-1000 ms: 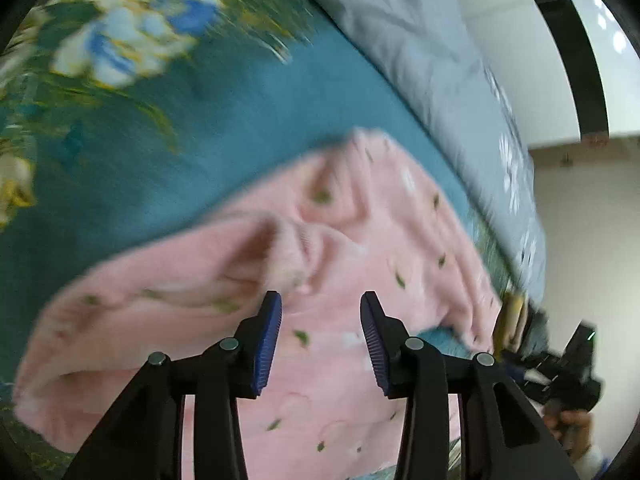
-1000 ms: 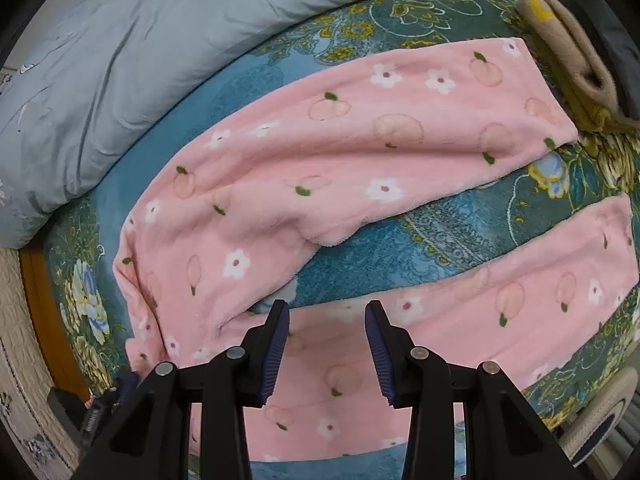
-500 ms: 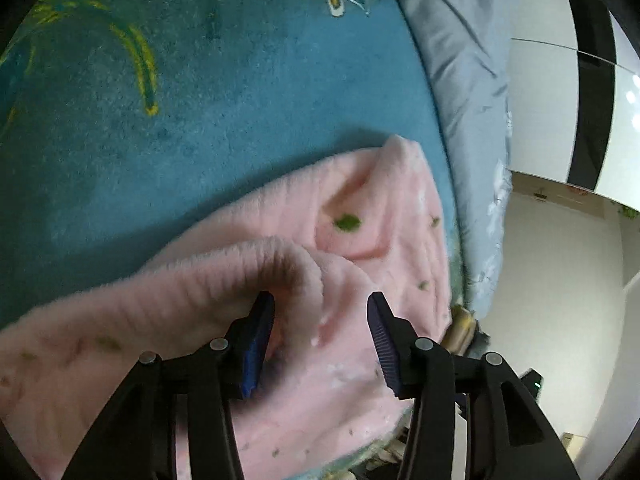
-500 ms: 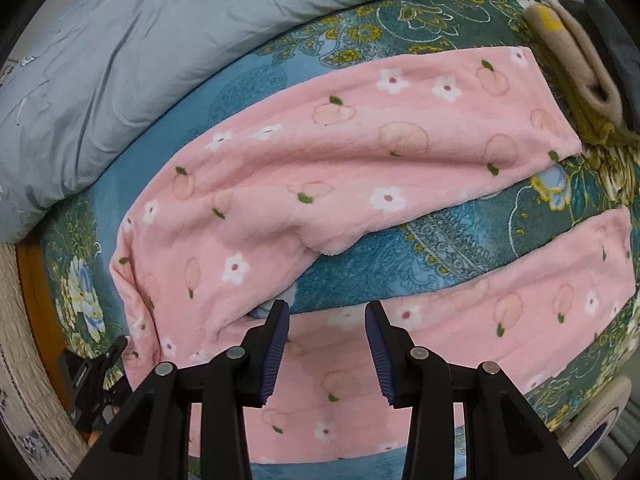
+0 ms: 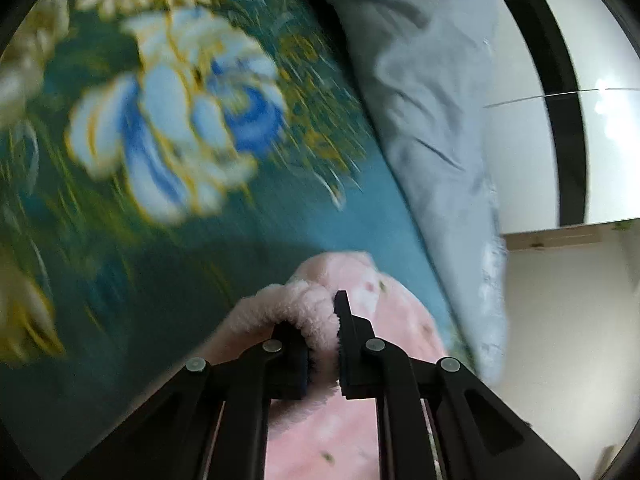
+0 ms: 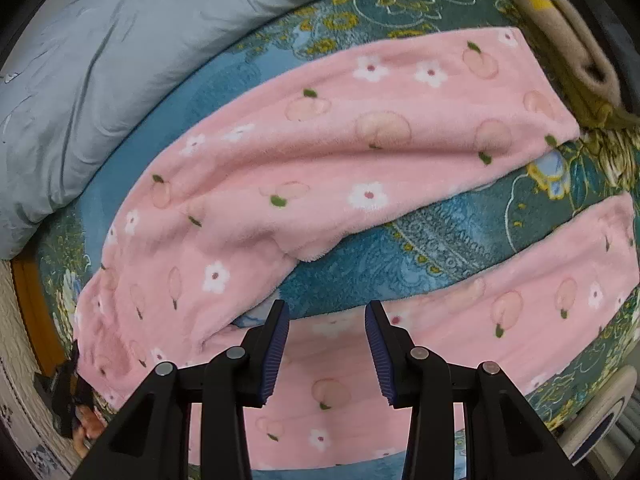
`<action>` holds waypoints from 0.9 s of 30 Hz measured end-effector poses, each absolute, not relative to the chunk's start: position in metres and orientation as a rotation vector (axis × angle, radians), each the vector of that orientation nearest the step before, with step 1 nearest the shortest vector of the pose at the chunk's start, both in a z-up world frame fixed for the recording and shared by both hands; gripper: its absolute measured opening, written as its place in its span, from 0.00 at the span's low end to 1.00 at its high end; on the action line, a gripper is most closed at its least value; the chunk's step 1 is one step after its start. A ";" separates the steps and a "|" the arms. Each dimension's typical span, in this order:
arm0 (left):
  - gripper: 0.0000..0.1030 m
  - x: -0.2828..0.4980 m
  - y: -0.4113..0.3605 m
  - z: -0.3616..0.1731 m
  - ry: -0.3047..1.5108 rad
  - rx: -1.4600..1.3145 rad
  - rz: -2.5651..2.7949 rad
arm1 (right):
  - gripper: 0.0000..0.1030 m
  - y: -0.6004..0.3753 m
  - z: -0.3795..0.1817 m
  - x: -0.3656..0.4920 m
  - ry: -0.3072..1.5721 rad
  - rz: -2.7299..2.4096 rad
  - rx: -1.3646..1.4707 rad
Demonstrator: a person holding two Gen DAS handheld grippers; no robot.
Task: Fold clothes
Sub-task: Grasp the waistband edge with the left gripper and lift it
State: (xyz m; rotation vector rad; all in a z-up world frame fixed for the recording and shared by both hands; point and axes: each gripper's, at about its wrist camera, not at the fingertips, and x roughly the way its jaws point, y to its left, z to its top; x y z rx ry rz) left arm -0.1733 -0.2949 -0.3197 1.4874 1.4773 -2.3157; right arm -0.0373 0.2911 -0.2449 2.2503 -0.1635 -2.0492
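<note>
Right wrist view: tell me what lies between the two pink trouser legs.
Between the upper pink leg and the lower pink leg, only a wedge of bare teal floral blanket shows. The right wrist view shows it.

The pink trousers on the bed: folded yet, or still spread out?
Spread out. The pink trousers lie flat on the blanket, both legs apart, blanket showing between them.
</note>
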 end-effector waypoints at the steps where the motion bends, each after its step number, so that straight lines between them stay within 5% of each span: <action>1: 0.10 -0.178 -0.302 -0.324 1.457 1.486 -2.301 | 0.41 0.291 -0.246 -0.037 -0.169 -2.046 2.253; 9: 0.09 -0.195 -0.335 -0.361 1.342 1.596 -2.092 | 0.41 0.303 -0.247 -0.038 -0.182 -2.063 2.259; 14: 0.10 -0.192 -0.332 -0.367 1.451 1.572 -1.988 | 0.41 0.310 -0.238 -0.042 -0.220 -2.092 2.252; 15: 0.14 -0.189 -0.331 -0.363 1.483 1.561 -1.983 | 0.41 0.310 -0.236 -0.042 -0.225 -2.095 2.246; 18: 0.46 -0.169 -0.333 -0.337 1.523 1.491 -2.030 | 0.41 0.307 -0.226 -0.040 -0.233 -2.101 2.222; 27: 0.53 -0.018 -0.348 -0.309 1.532 1.294 -1.926 | 0.41 0.301 -0.211 -0.017 -0.243 -2.103 2.180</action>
